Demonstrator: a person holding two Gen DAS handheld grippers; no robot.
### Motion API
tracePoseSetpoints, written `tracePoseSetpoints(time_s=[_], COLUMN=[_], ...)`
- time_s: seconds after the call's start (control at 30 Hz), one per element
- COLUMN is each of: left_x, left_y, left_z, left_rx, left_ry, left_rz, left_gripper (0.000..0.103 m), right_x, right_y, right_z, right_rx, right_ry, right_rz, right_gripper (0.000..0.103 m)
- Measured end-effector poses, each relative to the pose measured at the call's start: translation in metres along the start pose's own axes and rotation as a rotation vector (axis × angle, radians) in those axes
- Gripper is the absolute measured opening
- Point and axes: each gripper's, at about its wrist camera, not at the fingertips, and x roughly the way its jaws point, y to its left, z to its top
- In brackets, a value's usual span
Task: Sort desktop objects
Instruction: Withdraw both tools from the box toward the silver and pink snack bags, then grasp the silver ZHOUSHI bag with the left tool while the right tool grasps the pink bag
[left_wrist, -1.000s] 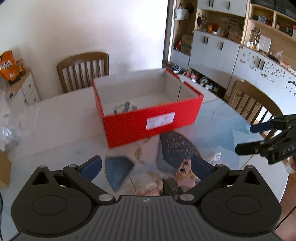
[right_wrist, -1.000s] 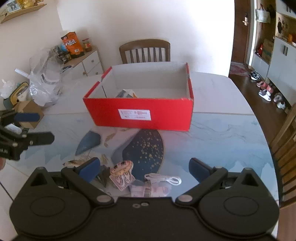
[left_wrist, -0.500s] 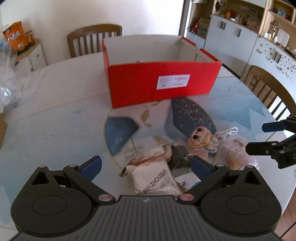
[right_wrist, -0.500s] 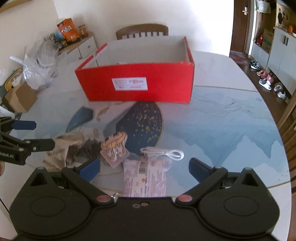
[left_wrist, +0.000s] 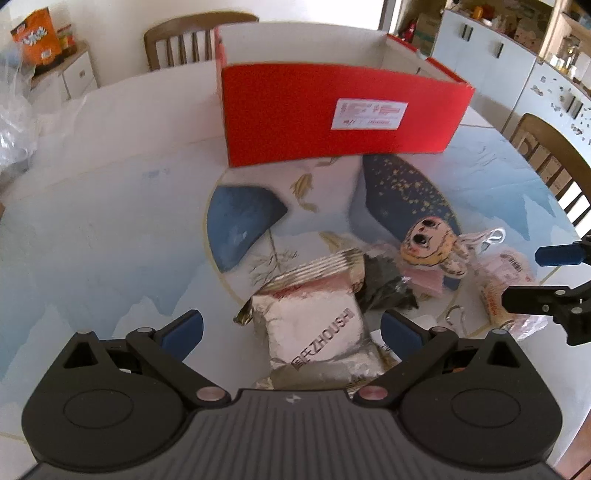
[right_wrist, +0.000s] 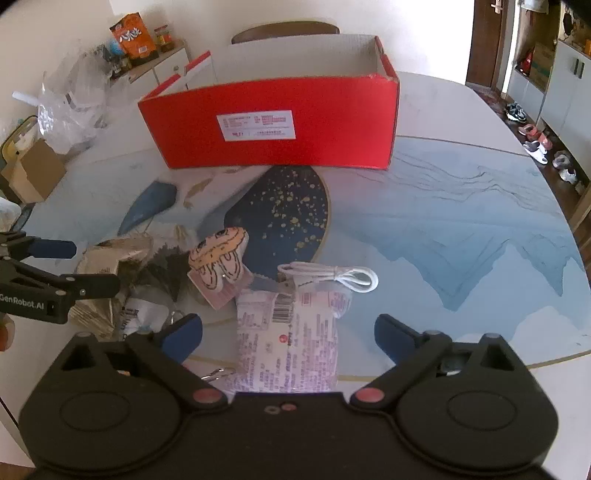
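An open red box (left_wrist: 340, 110) stands on the table; it also shows in the right wrist view (right_wrist: 273, 125). In front of it lies a pile. My left gripper (left_wrist: 291, 330) is open over a silver snack packet (left_wrist: 317, 328). My right gripper (right_wrist: 288, 330) is open over a pink-printed clear packet (right_wrist: 291, 336). Between them lie a cartoon doll (left_wrist: 432, 247), a dark crumpled wrapper (left_wrist: 384, 284) and a white coiled cable (right_wrist: 332, 277). The doll also shows in the right wrist view (right_wrist: 218, 254).
The round table has a blue painted top (right_wrist: 443, 229). Wooden chairs (left_wrist: 177, 40) stand behind and to the right. A cardboard carton (right_wrist: 33, 173) and plastic bags (right_wrist: 70, 107) sit at the left. A cabinet holds an orange snack bag (left_wrist: 37, 37).
Both grippers have come down and closer to the table's front pile. The packets now lie between each gripper's open fingers. The red box's inside has dropped out of sight.
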Motion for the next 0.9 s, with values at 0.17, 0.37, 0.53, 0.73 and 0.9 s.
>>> tracePoseSetpoints(time_s=[0.17, 0.37, 0.53, 0.73, 0.9], left_x=[0.006, 0.007, 0.006, 0.005, 0.005], left_y=[0.003, 0.007, 0.008, 0.006, 0.007], left_z=[-0.002, -0.002, -0.002, -0.002, -0.003], left_rx=[-0.016, -0.025, -0.025, -0.021, -0.021], left_ry=[0.010, 0.008, 0.004, 0.005, 0.007], left_rz=[0.001, 0.003, -0.014, -0.036, -0.044], left_gripper=[0.103, 0.102, 0.097, 0.075, 0.066], right_x=[0.007, 0.010, 0.012, 0.013, 0.013], right_y=[0.000, -0.002, -0.002, -0.002, -0.002], right_z=[-0.002, -0.003, -0.004, -0.005, -0.004], right_rx=[0.004, 0.012, 0.018, 0.022, 0.033], right_ry=[0.019, 0.028, 0.041, 0.047, 0.047], right_rz=[0.001, -0.006, -0.005, -0.008, -0.009], right_gripper=[0.096, 0.091, 0.082, 0.077, 0.072])
